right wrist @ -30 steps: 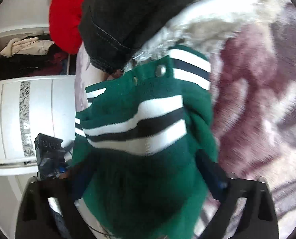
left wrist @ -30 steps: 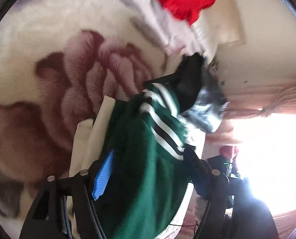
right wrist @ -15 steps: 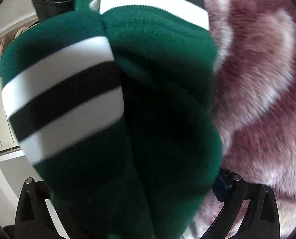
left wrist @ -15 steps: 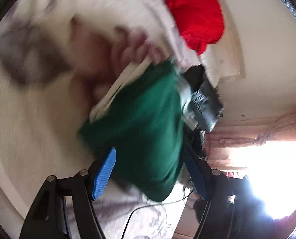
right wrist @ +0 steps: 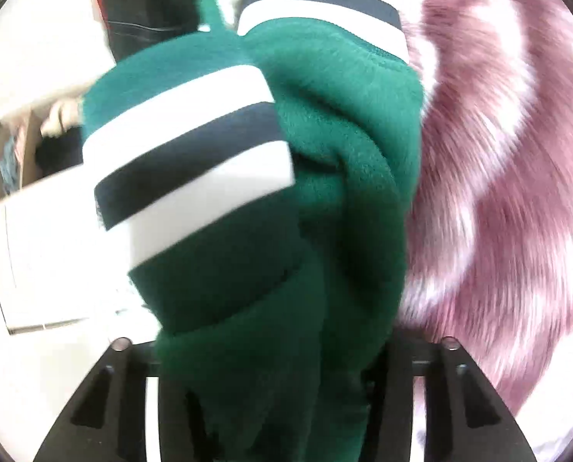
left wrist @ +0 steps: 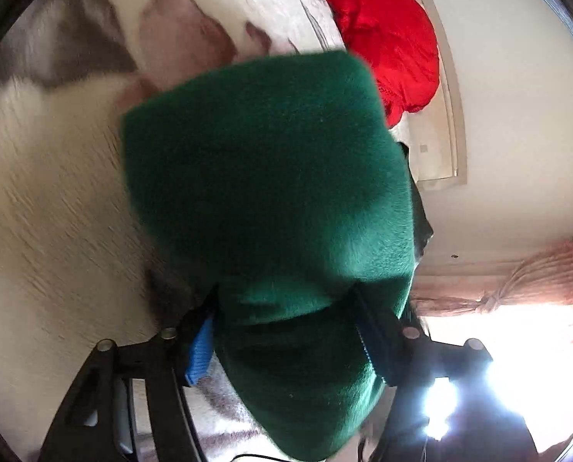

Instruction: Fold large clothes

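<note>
A dark green fleece jacket (left wrist: pixel 271 177) bulges up in front of the left wrist camera. My left gripper (left wrist: pixel 286 331) has it between its blue pads (left wrist: pixel 200 350); the jaws are closing and pinch the fabric. In the right wrist view the same jacket (right wrist: pixel 348 146) hangs bunched, and its white-and-black striped cuff (right wrist: pixel 194 169) faces the camera. My right gripper (right wrist: pixel 271 369) has a thick fold of it between its fingers. Those jaws are closing too, and the cloth hides the fingertips. Both grippers hold the jacket just above a fluffy blanket (left wrist: pixel 47 192).
The blanket (right wrist: pixel 498 154) is cream with mauve flowers. A red garment (left wrist: pixel 386 30) lies at its far edge. A dark denim piece (right wrist: pixel 148 4) hangs behind the jacket. A white wardrobe (right wrist: pixel 36 250) stands at left, and a pink curtain (left wrist: pixel 517 281) hangs by a bright window.
Both grippers have sunk toward the blanket with the jacket, which now fills both views. The right jaws have drawn in on the fold. The left view has swung across the blanket.
</note>
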`<act>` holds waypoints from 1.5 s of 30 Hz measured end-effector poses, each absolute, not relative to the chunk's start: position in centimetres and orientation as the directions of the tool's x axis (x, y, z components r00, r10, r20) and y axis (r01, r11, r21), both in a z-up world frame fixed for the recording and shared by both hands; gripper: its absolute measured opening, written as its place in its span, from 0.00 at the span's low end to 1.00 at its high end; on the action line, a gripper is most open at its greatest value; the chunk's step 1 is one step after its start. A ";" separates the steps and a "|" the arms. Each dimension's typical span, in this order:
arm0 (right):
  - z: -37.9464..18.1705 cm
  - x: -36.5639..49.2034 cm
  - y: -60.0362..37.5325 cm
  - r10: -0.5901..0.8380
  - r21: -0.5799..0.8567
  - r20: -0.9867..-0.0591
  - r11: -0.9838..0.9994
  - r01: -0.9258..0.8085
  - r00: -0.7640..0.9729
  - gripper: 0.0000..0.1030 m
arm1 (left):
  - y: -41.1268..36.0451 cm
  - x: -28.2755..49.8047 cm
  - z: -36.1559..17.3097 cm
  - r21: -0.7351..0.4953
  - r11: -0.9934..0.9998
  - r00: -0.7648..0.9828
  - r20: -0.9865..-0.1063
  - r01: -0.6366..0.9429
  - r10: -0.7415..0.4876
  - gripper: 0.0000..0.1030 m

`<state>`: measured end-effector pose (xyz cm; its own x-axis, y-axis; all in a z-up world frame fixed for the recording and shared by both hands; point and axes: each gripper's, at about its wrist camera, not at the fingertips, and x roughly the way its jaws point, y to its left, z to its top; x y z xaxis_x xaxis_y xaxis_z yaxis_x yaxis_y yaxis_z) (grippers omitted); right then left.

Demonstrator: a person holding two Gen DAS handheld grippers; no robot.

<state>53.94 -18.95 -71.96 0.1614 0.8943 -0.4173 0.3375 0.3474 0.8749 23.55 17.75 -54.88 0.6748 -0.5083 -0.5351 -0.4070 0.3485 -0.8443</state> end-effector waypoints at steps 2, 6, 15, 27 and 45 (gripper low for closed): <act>-70.3 49.8 -19.0 0.881 0.866 -0.426 0.331 0.375 0.206 0.41 | 20.5 25.0 -53.1 -0.821 0.415 0.636 -0.568 -0.391 -0.523 0.60; -67.8 38.2 -17.2 0.862 0.834 -0.452 0.318 0.451 0.228 0.41 | 24.5 28.1 -52.2 -0.790 0.472 0.524 -0.613 -0.391 -0.591 0.61; -72.6 30.3 -13.8 0.833 0.701 -0.519 0.287 0.653 0.191 0.72 | 26.2 24.5 -50.7 -0.720 0.475 0.544 -0.694 -0.507 -0.471 0.61; -59.7 32.0 -19.9 0.629 0.542 -0.771 0.731 0.415 -0.100 0.74 | 18.8 8.6 -50.1 -0.032 0.811 0.211 -0.971 -0.585 0.114 0.93; -57.3 54.9 -10.5 0.400 0.400 -0.916 0.910 0.111 0.031 0.02 | 19.2 4.5 -59.2 -0.048 0.775 0.195 -0.976 -0.630 0.098 1.00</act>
<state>54.93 -10.46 -57.26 0.0306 0.3997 -0.9162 0.1112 0.9095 0.4005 4.46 19.23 -59.23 0.1952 0.0983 -0.9758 -0.6304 0.7748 -0.0480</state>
